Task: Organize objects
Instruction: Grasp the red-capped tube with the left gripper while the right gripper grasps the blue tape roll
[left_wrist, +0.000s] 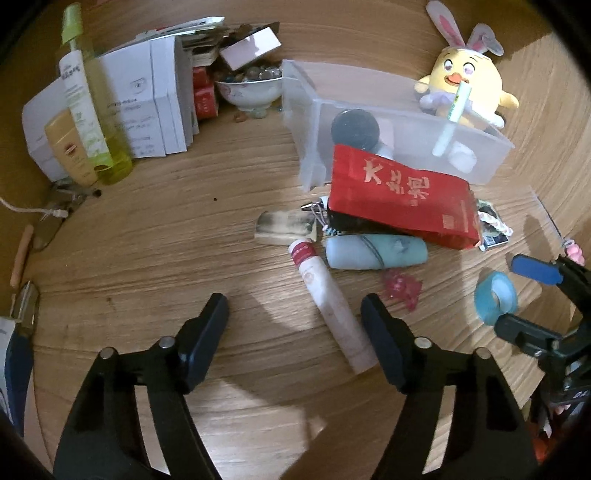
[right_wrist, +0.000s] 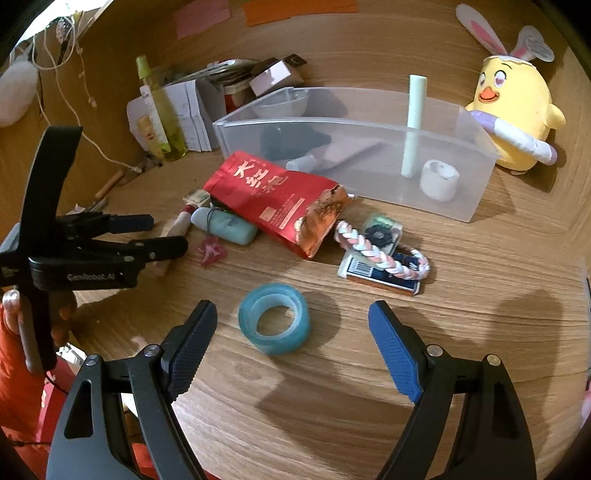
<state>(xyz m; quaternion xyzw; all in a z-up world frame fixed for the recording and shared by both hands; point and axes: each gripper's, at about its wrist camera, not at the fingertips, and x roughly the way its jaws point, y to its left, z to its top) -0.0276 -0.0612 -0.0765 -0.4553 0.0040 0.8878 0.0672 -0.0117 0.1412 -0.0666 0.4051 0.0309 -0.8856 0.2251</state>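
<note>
I have both grippers low over the table (right_wrist: 480, 280), each lined up on its own piece of clutter. The clear bin (right_wrist: 476, 177) stands at the back with a few things already in it — a pale green stick (right_wrist: 413, 125) leaning upright, a white cap (right_wrist: 439, 179) and a dark round lid (left_wrist: 354, 127) — so I judge it is where the loose items are meant to go.

The rest lies in a heap just in front of the bin: a red pouch (right_wrist: 273, 199) resting on top of a teal bottle (right_wrist: 225, 225), and a white tube (left_wrist: 328, 295) running out from the heap toward me.

My right gripper (right_wrist: 291, 347) has its jaws spread wide and empty. The tape roll (right_wrist: 273, 317) lies flat on the table between them, a little nearer the left pad, touching neither. I think that is its target.

My left gripper (left_wrist: 295, 332) is also released, holding nothing. The tube's near end lies just inside its right jaw, close to the pad — whether it touches I cannot tell. I would need to shift right to centre the tube before clenching.

A plush chick (right_wrist: 517, 110) sits beyond the bin, well apart from both.
</note>
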